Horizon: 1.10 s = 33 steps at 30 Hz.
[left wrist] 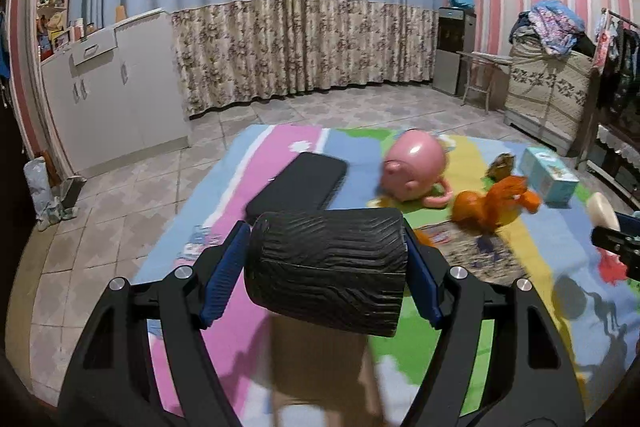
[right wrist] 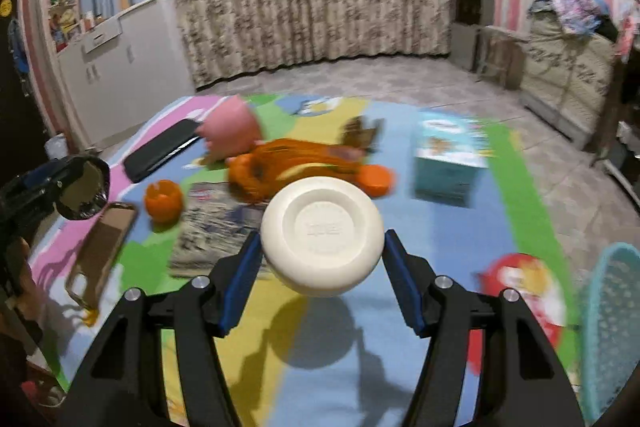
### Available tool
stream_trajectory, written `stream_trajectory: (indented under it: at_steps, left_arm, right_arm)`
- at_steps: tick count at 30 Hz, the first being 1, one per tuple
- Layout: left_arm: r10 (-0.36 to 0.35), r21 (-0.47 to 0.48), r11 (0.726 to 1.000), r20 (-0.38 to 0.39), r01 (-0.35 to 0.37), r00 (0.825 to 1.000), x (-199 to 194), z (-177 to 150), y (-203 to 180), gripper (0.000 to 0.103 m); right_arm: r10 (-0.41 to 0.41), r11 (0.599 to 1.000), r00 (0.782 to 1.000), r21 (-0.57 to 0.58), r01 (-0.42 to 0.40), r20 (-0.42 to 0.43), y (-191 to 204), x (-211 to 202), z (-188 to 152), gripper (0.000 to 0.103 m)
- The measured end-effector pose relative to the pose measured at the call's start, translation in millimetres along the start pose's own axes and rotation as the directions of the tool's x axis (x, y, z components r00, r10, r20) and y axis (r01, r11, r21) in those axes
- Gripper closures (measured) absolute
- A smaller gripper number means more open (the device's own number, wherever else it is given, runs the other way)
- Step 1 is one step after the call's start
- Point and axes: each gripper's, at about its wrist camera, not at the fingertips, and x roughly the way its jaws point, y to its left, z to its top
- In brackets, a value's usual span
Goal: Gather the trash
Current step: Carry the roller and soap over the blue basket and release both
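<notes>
Black ribbed rubber covers the roller-shaped cylinder (left wrist: 326, 271) now pinched end to end in the left gripper (left wrist: 326, 273); its blue pads (left wrist: 224, 275) bear on both flat ends and it hangs clear above the play mat (left wrist: 264, 155). It looks stiff and grippy, and the right wrist view shows a hollow, shiny-lined end (right wrist: 82, 193), so probably light; the end-to-end hold seems sound.

White and smooth, the round lid-like disc (right wrist: 322, 235) sits clamped across its rim in the right gripper (right wrist: 322, 261), raised above the mat's middle with its shadow below. The surface is probably hard and slippery, and the curved rim gives the pads little to bite on; a hold across the widest part is the safest judgement.

Left on the mat: an orange peel cup (right wrist: 163, 201) near the left edge, a brown flat case (right wrist: 102, 251) beside it, a printed paper sheet (right wrist: 216, 227), an orange plush toy (right wrist: 296, 167), a pink pig toy (left wrist: 412, 167), a tissue box (right wrist: 450, 163) and a black flat case (left wrist: 298, 187).

Only the right wrist view shows the teal mesh basket (right wrist: 612, 327) at the mat's right edge and a red wrapper (right wrist: 524, 291) beside it. Only the left wrist view shows the cylinder's ribbed side.
</notes>
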Motion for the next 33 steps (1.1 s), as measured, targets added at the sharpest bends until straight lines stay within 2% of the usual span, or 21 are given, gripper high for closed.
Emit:
stream_trajectory:
  at_steps: [9, 19, 21, 25, 33]
  left_arm:
    - [-0.096, 0.029, 0.995, 0.018, 0.095, 0.995, -10.2, 6.9, -76.2, 0.032]
    - [-0.173, 0.081, 0.982, 0.013, 0.172, 0.985, -10.8, 11.1, -157.3, 0.032]
    - [-0.188, 0.089, 0.978, 0.011, 0.187, 0.982, -11.6, 12.4, -175.0, 0.032]
    - [-0.237, 0.101, 0.967, 0.011, 0.234, 0.972, -15.2, 17.9, -213.5, 0.032]
    - [-0.331, 0.159, 0.933, 0.027, 0.323, 0.943, -33.7, 22.7, -291.7, 0.032]
  right_arm:
    - [-0.144, 0.987, 0.988, 0.078, 0.139, 0.064, -82.6, -61.4, -13.2, 0.042]
    - [-0.202, 0.966, 0.973, 0.188, 0.179, 0.111, -151.1, -100.8, -23.7, 0.042]
    - [-0.235, 0.958, 0.966, 0.195, 0.211, 0.109, -164.8, -105.9, -27.3, 0.042]
    - [-0.301, 0.938, 0.949, 0.208, 0.277, 0.095, -192.4, -112.8, -35.3, 0.042]
    - [-0.387, 0.898, 0.92, 0.255, 0.358, 0.07, -245.3, -129.8, -47.3, 0.042]
